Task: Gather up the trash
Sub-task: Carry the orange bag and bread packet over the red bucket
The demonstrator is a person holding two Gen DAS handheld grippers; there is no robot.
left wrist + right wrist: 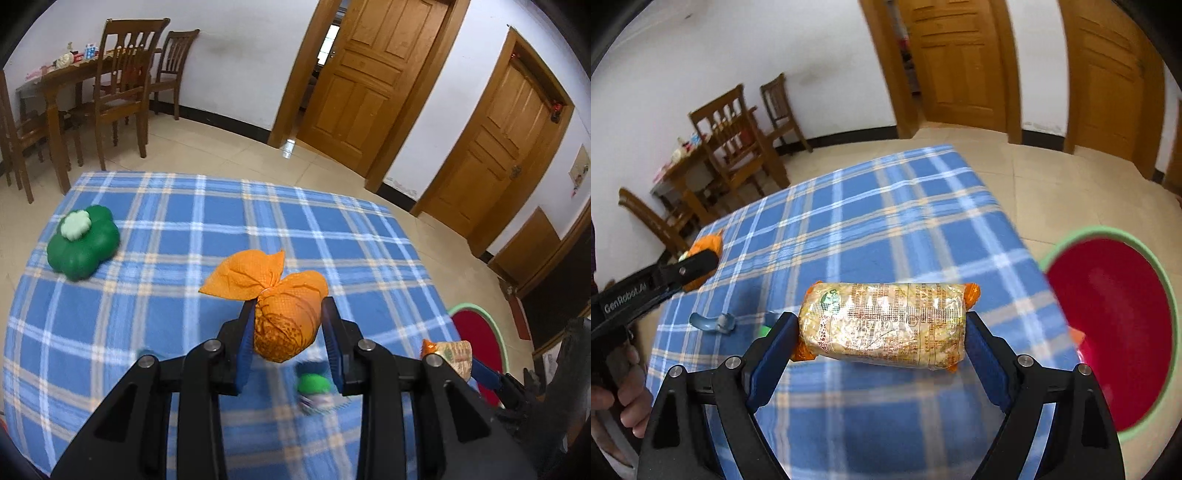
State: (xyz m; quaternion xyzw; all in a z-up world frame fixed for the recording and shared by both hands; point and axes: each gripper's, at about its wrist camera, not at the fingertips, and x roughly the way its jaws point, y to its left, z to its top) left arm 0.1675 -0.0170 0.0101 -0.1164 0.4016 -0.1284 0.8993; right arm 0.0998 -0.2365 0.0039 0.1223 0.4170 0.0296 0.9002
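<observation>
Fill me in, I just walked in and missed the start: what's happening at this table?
A person is clearing trash off the blue plaid tablecloth with two handheld grippers. The left gripper is clamped on a tied orange mesh bundle. The right gripper holds a crinkly foil-wrapped snack packet by its ends, close to the red basin with a green rim that sits past the table's edge. A green flower-shaped container and a few small scraps remain on the cloth.

White walls (236, 55), beige tiled floor (221, 155), wooden doors (362, 74), dining chairs (122, 85) beside a table (55, 77)
</observation>
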